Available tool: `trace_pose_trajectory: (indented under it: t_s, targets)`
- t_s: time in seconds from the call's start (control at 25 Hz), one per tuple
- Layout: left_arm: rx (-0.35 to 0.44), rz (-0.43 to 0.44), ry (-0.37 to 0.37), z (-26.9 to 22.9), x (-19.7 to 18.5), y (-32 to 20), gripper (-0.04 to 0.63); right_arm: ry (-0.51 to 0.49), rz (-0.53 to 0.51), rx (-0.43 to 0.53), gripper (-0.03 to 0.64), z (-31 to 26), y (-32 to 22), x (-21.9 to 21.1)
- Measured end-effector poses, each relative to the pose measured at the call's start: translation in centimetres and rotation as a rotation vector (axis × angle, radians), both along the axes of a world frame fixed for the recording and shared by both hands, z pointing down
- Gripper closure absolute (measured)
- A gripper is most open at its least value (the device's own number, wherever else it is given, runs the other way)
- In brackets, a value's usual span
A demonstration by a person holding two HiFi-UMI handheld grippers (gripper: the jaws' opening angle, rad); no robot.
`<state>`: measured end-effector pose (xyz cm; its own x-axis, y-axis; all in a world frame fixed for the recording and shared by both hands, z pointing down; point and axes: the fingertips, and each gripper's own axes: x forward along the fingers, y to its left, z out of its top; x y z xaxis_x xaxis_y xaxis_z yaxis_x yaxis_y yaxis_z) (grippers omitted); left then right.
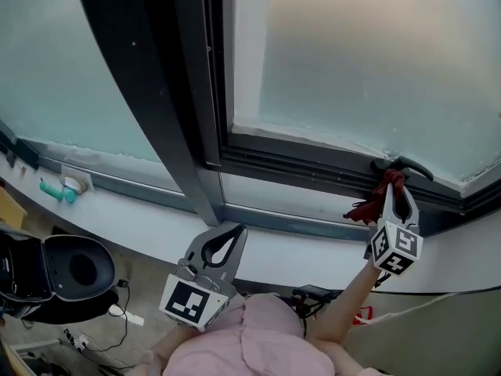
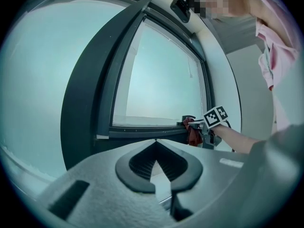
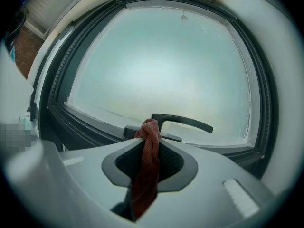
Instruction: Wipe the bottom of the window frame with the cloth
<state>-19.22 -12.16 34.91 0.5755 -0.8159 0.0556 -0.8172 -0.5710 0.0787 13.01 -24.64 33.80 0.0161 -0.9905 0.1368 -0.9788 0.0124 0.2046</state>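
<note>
Nearest: pink fabric (image 1: 250, 343) at the bottom edge of the head view. Just above it, left gripper (image 1: 237, 230), matte grey plastic with ribbed black pads, low in front of the white ledge (image 1: 156, 210). Jaws pressed together at the tips, nothing between them, only a teardrop gap behind the pads.

Further out, to the right: right gripper (image 1: 395, 185) raised on a bare forearm (image 1: 352, 296), marker cube (image 1: 395, 249) at its base. Jaws pinching a dark-red cloth (image 3: 148, 170). Terry texture, twisted into a rope, knotty end poking past the tips, tail hanging down between the pads.

Cloth up at the bottom rail of the window frame (image 1: 313, 165), right beside the black lever handle (image 3: 183, 122). Contact with the rail: can't tell.

Rail of dark metal, stepped in long grooves. Thick dark upright post (image 1: 156, 92) slanting to the left of it. Behind everything, frosted pale-teal glass (image 1: 376, 53), smooth and blank.
</note>
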Motion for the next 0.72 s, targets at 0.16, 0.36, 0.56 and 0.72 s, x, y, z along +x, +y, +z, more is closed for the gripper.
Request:
trace_pose_trajectory:
  t_s: [0.16, 0.36, 0.56, 0.72]
  targets:
    - [-0.019, -0.017, -0.015, 0.4, -1.8, 0.7, 0.598, -0.056, 0.02, 0.024, 0.541, -0.6, 0.6, -0.7]
    - [-0.03, -0.032, -0.013, 0.7, -4.4, 1.3, 0.597, -0.197, -0.133, 0.089, 0.541, -2.7, 1.2, -7.9]
    - [-0.023, -0.036, -0.003, 0.6, -6.9, 1.5, 0.597, -0.203, -0.394, 0.089, 0.543, -3.3, 1.0, -20.6]
    - [-0.049, -0.045, -0.014, 1.3, -9.1, 1.8, 0.597, -0.147, -0.495, 0.067, 0.543, -2.9, 1.3, -27.5]
